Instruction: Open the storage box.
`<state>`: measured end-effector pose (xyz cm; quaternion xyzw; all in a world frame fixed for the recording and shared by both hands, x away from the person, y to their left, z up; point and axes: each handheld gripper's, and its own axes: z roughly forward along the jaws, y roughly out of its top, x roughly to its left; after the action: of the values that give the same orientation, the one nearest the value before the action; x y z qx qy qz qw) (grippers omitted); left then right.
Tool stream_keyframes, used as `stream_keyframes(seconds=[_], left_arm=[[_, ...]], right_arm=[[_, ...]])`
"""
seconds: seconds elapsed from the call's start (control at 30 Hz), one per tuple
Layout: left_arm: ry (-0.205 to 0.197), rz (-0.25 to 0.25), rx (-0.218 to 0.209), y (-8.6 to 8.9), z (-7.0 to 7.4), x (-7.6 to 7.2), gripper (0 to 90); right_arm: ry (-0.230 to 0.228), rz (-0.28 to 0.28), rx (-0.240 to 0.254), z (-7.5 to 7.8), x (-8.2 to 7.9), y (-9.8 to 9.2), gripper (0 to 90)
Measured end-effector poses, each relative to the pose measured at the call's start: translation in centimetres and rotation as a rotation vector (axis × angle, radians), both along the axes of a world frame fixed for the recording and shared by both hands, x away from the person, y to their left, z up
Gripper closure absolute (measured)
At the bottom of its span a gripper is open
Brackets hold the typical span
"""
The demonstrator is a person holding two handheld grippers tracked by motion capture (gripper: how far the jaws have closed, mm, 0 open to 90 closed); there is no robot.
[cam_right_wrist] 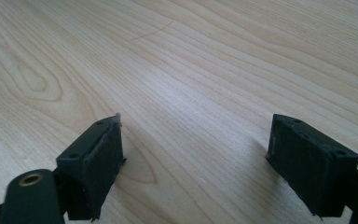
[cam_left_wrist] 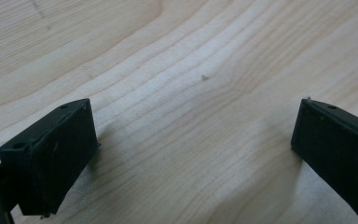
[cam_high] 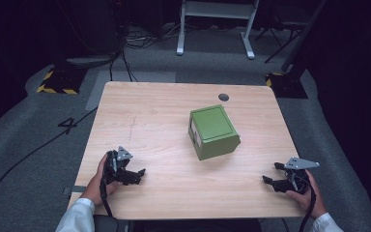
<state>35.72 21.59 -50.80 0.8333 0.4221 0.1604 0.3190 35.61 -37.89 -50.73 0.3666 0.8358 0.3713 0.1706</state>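
Observation:
A green box (cam_high: 213, 131) with a white label on its left side stands a little right of the table's middle. My left gripper (cam_high: 136, 176) rests near the front left of the table, open, its jaws pointing right. In the left gripper view the left gripper (cam_left_wrist: 193, 144) has only bare wood between its wide-apart jaws. My right gripper (cam_high: 272, 173) sits near the front right corner, open, its jaws pointing left. Seen in the right gripper view, the right gripper (cam_right_wrist: 196, 158) has nothing between its black pads. Both stand well apart from the box.
The light wooden table (cam_high: 154, 121) has a small dark round hole (cam_high: 223, 97) near its far edge. Beyond it are grey carpet, cables, a white desk frame (cam_high: 217, 24) and yellow-black striped stand bases (cam_high: 58, 82).

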Motion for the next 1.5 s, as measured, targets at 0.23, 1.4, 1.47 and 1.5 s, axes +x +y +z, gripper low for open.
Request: stream_keyframes(seconds=[0.23, 1.4, 1.47, 1.5], left_arm=[[0.002, -0.134, -0.004, 0.4, 0.0, 0.0, 0.3], [0.003, -0.137, -0.006, 0.6, 0.0, -0.2, 0.4], [0.003, -0.137, -0.005, 0.6, 0.0, -0.2, 0.4], [0.003, -0.137, -0.005, 0.6, 0.0, -0.2, 0.4]], right_arm=[[0.005, -0.054, 0.001, 0.1, 0.5, -0.1, 20.1], [-0.098, -0.016, 0.094, 8.0, 11.0, 7.1, 27.7], [-0.077, -0.010, 0.100, 7.6, 11.4, 7.5, 27.7], [-0.071, -0.007, 0.099, 7.4, 11.5, 7.6, 27.8]])
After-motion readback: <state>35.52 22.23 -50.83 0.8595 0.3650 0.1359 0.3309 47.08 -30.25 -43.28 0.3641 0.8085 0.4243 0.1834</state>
